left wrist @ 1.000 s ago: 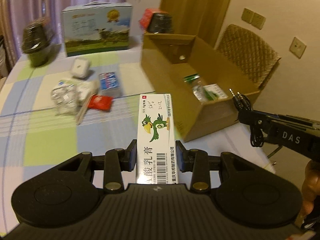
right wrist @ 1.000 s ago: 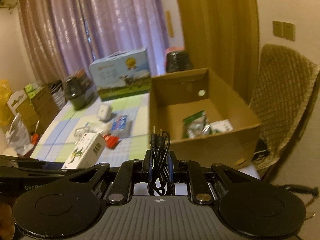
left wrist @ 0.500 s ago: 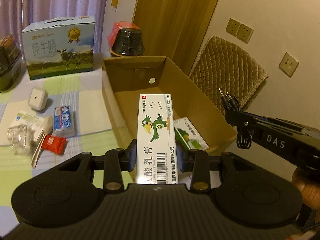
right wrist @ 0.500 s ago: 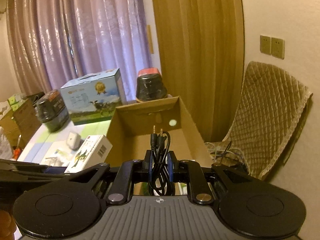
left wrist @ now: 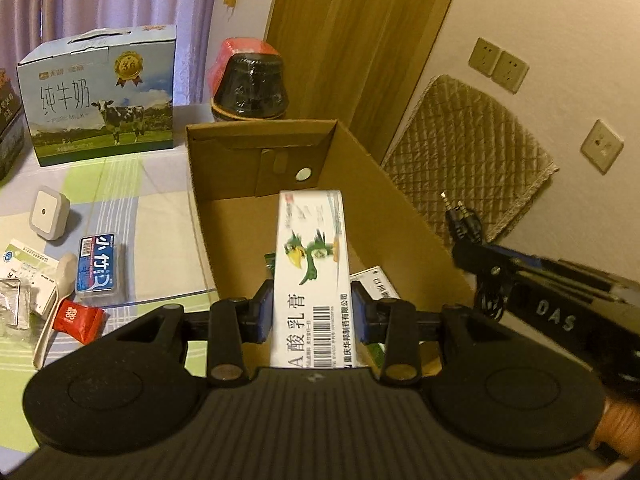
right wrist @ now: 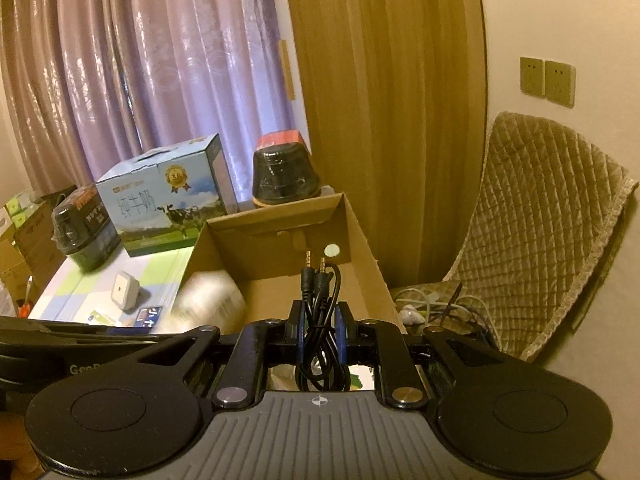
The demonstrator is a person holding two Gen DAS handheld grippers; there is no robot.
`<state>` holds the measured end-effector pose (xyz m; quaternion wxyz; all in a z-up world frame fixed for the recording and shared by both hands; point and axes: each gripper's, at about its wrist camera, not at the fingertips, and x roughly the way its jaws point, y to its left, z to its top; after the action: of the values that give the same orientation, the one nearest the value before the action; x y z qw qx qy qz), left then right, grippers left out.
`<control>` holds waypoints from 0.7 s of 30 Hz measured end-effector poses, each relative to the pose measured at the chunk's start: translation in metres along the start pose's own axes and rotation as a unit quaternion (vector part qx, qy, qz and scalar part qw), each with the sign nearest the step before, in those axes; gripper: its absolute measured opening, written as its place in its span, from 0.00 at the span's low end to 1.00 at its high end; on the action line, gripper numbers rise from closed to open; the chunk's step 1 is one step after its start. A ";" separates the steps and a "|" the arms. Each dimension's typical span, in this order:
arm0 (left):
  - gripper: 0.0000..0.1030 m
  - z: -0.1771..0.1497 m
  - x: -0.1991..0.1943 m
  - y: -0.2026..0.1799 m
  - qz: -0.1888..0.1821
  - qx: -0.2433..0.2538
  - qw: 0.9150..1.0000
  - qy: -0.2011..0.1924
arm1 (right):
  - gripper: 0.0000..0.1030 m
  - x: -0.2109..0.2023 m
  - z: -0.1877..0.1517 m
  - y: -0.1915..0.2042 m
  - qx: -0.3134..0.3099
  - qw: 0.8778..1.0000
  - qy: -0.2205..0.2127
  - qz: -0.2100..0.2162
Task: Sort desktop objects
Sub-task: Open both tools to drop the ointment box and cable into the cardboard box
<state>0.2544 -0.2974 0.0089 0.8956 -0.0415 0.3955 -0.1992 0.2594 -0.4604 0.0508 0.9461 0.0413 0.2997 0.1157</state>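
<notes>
Two grippers, both loaded, both over the cardboard box [left wrist: 404, 216]. Left gripper [left wrist: 312, 316] pinches a white ointment carton [left wrist: 310, 276] with a green bird print, held lengthwise between its pads. A second ago that carton hung over the bench [left wrist: 160, 236] short of the box's near wall; now it sits above the open box, far end pointing at the back wall. The box has grown larger in the left wrist view and the loose bench items have slid to the left edge.

Right gripper [right wrist: 318, 330] clamps a coiled black audio cable [right wrist: 320, 320], two plugs sticking up. It too has come forward: the box interior once showed packets on the floor, now mostly hidden behind the gripper body.

On the bench: blue floss pack [left wrist: 97, 264], red sachet [left wrist: 78, 318], white night light [left wrist: 49, 218], milk carton [left wrist: 100, 92], black wrapped tub [left wrist: 250, 84].

Hard to read: in the right wrist view the ointment carton is a pale motion-blurred smear [right wrist: 210, 300]. Box contents under the carton are cut off; only a white packet corner [left wrist: 376, 284] and a green scrap show. Papers at the far left of the left wrist view are cropped.
</notes>
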 end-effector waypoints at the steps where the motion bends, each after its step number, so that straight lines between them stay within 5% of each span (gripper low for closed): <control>1: 0.32 0.000 0.000 0.003 0.002 -0.004 1.000 -0.002 | 0.11 0.002 0.000 0.000 0.000 1.000 0.001 0.000; 16: 0.39 -0.011 -0.022 0.037 0.021 -0.026 0.999 -0.016 | 0.12 0.015 -0.001 0.014 0.003 1.000 0.015 0.018; 21: 0.55 -0.011 -0.026 0.041 0.022 -0.032 0.999 -0.018 | 0.18 0.016 0.004 0.021 -0.009 1.000 0.016 0.016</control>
<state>0.2436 -0.2482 0.0097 0.9049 -0.0651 0.3864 -0.1661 0.2701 -0.4366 0.0480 0.9395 0.0360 0.3134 0.1336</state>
